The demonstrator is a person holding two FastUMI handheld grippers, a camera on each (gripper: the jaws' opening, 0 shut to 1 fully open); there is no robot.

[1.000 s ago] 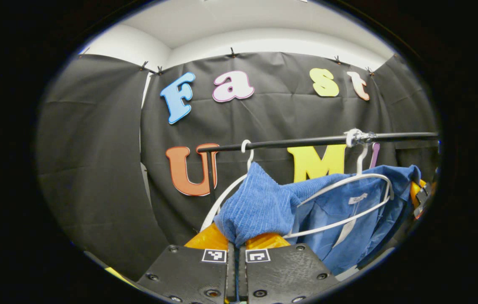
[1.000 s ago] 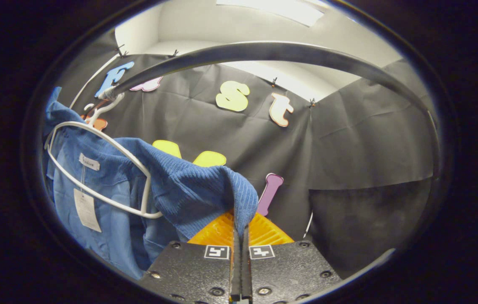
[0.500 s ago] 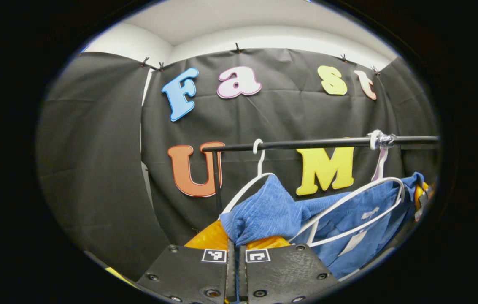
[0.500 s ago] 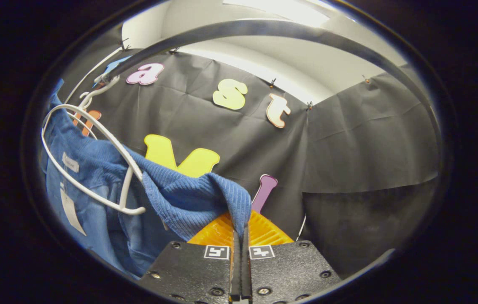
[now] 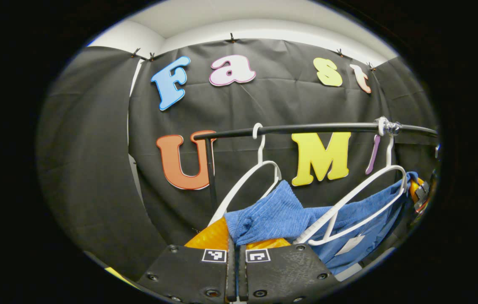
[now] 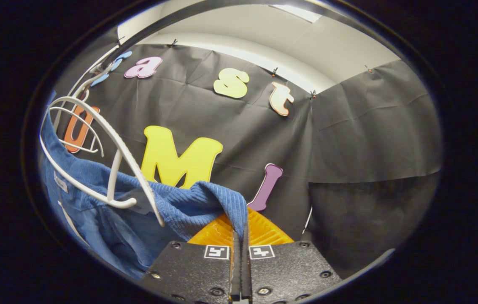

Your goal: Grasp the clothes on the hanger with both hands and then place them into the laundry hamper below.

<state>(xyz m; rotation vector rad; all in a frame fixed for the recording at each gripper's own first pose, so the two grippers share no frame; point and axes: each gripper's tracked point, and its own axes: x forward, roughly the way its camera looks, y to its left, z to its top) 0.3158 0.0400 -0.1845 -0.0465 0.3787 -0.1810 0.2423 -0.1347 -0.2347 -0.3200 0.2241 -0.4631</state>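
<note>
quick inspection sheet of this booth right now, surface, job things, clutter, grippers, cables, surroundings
surface: nothing seen
job's things: blue garment pulled down, its shoulders off the white hanger, which hangs from the black rail with part of the garment behind it; a second white hanger hangs bare to its left; hamper nothing seen
clutter: nothing seen
grippers: left gripper shut on one end of the garment; right gripper shut on the other end
cables: nothing seen
surroundings: black cloth wall all round, pale ceiling above
</note>
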